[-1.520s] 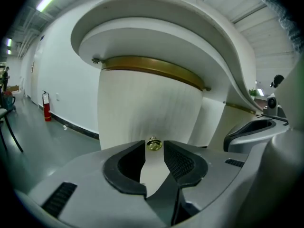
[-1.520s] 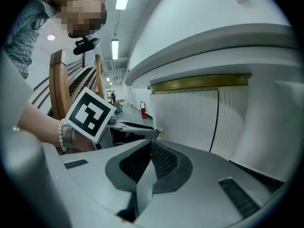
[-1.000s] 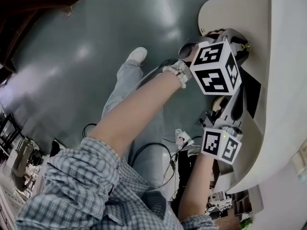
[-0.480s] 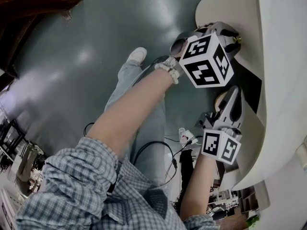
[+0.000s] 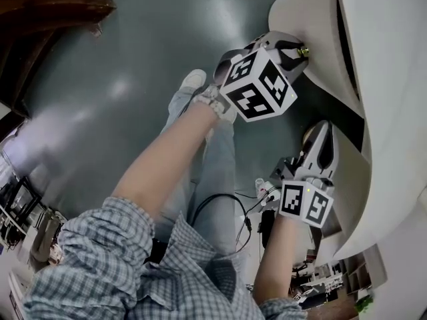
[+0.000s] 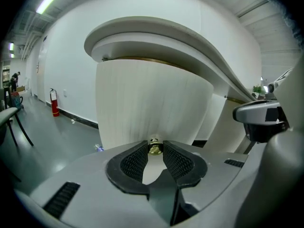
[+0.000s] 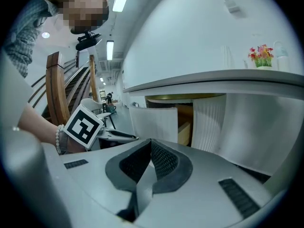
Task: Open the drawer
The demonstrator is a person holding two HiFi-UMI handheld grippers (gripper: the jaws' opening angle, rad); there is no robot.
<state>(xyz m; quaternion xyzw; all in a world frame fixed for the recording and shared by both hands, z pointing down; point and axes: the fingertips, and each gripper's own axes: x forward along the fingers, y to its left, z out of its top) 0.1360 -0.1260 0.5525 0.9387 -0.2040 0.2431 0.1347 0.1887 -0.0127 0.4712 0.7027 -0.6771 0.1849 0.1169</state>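
Drawer front (image 5: 308, 19) has slid farther out from the desk (image 5: 400, 79), its brass knob (image 6: 153, 145) pinched by the left gripper (image 6: 154, 153); pull line runs straight away from the desk.

Red fire extinguisher (image 6: 55, 102), pink flowers (image 7: 261, 55), floor cables (image 5: 215, 203)

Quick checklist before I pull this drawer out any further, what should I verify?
1. Left gripper on the brass knob: ok, pads clamp both sides.
2. Grip depth: not ok, the knob sits only at the pad tips and may slip.
3. Drawer partly open: ok, its wooden inside shows.
4. Right gripper empty: ok, jaws together on nothing.
5. Right gripper clear of the drawer's path: cannot tell.
6. Floor by your feet free: not ok, cables lie there.
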